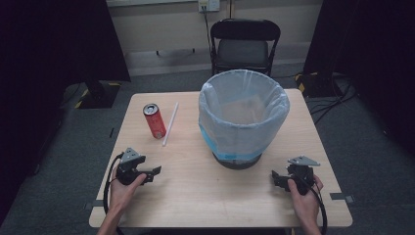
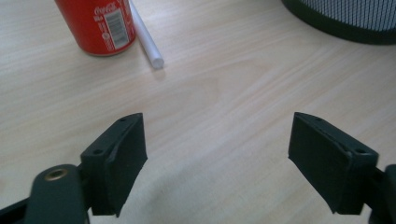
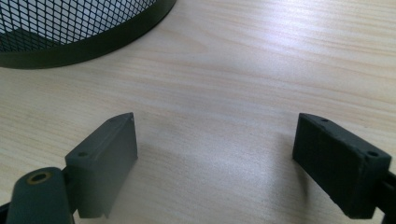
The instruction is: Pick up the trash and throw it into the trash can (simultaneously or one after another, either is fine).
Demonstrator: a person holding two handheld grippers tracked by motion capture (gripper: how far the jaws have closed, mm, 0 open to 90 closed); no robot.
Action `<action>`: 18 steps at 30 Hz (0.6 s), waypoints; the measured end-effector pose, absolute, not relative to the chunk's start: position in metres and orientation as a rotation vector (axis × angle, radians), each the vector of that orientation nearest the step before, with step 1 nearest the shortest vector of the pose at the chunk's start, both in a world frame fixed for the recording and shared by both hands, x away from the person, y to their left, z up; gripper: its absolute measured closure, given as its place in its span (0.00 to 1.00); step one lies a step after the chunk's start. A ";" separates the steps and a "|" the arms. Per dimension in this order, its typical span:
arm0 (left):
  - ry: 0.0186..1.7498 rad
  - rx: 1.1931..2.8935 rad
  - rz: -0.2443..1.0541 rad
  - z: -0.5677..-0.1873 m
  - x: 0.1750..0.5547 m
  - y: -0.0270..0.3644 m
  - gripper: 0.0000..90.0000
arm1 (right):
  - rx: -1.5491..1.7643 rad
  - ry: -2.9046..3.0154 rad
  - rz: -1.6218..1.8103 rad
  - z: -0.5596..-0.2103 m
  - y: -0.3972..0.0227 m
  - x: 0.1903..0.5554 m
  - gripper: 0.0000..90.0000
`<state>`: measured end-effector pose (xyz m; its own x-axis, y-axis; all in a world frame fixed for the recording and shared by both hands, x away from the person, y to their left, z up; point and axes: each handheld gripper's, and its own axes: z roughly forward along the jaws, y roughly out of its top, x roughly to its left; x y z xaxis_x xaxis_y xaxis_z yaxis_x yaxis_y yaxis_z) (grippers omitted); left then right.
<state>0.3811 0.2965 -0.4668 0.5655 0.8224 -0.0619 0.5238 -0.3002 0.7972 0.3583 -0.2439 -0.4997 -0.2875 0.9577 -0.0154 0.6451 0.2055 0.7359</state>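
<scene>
Left gripper (image 2: 217, 161) and right gripper (image 3: 217, 163): jaws wide, empty. One red cola can (image 2: 97, 25), top cut off; one white tube (image 2: 146, 39), possibly a straw; one lined mesh bin (image 1: 243, 117).

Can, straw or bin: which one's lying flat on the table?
The white straw. It lies flat beside the red can, which stands upright like the lined bin.
</scene>
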 end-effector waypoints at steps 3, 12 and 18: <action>1.086 1.960 0.457 -0.466 0.388 0.299 0.23 | 1.485 2.010 0.869 -0.500 -0.244 0.358 0.14; 1.076 1.918 0.445 -0.455 0.411 0.299 0.22 | 1.484 2.010 0.869 -0.500 -0.244 0.358 0.14; 1.058 1.882 0.439 -0.452 0.419 0.299 0.25 | 1.485 2.010 0.869 -0.500 -0.244 0.358 0.14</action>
<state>0.4187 0.2987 -0.4522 0.5699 0.8135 -0.1161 0.4918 -0.2245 0.8413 0.3583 -0.2439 -0.4997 -0.2875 0.9576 -0.0153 0.6451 0.2054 0.7359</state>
